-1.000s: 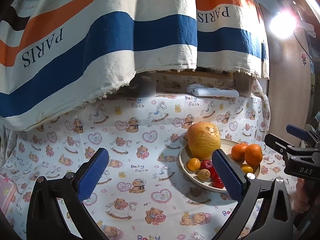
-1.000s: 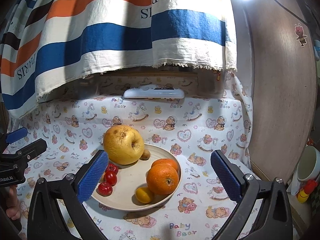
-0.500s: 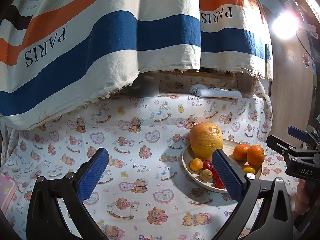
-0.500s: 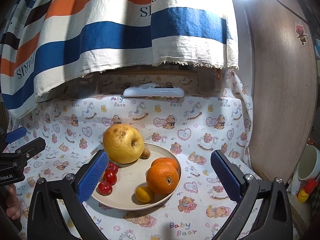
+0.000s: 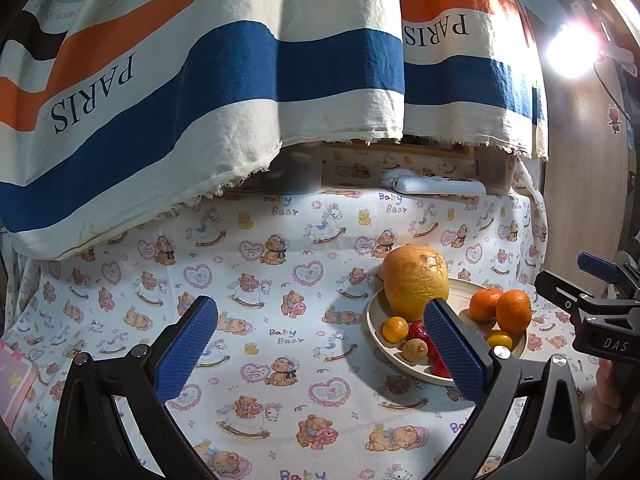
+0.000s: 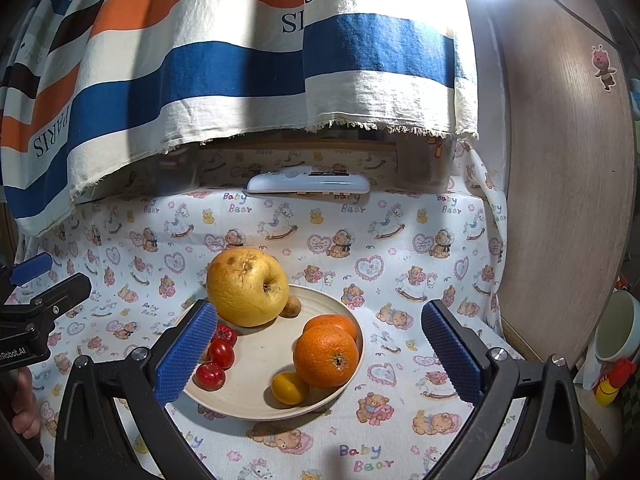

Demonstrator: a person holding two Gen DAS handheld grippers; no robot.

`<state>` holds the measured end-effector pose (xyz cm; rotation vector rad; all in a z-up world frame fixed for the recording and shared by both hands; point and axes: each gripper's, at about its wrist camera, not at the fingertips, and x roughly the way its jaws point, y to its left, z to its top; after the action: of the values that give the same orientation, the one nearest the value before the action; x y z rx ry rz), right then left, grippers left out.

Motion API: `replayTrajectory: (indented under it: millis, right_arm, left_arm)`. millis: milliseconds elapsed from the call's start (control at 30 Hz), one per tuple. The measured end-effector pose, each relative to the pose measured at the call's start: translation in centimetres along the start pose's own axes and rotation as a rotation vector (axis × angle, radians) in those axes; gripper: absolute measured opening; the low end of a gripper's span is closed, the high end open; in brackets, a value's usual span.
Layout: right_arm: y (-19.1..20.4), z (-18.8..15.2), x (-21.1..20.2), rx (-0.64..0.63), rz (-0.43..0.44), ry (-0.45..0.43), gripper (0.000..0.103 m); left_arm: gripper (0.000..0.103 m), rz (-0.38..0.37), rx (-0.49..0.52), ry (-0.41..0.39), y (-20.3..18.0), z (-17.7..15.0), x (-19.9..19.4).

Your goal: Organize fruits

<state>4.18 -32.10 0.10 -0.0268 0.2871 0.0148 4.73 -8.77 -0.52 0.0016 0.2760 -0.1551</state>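
Observation:
A cream plate (image 6: 256, 360) (image 5: 374, 312) on the bear-print cloth holds a large yellow pomelo (image 6: 247, 286) (image 5: 415, 282), two oranges (image 6: 326, 356) (image 5: 513, 311), a small yellow fruit (image 6: 289, 388), three red cherry tomatoes (image 6: 221, 353) and a small brown fruit (image 6: 292, 306). My right gripper (image 6: 318, 354) is open and empty, above the plate's near side, its left finger beside the tomatoes. My left gripper (image 5: 320, 348) is open and empty over bare cloth to the left of the plate; its right finger (image 5: 454, 352) hides part of the plate.
A striped "PARIS" cloth (image 5: 224, 80) hangs over the back of the table. A white remote (image 6: 308, 183) lies at the back. A wooden panel (image 6: 560, 200) stands at the right, with a mug (image 6: 618, 332) beyond it. A pink item (image 5: 12, 380) is at the far left.
The left gripper has drawn back and risen slightly, so the plate sits lower and farther right in its view. The right gripper has hardly moved. Both stay open.

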Motion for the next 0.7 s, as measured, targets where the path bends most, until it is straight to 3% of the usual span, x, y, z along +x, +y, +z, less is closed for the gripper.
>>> replayTrajectory:
  millis: [700]
  right_arm:
    - [0.18,-0.12,0.01,-0.010,0.013,0.008,0.103]
  left_arm:
    - [0.102,0.009,-0.001,-0.001,0.07,-0.06,-0.02]
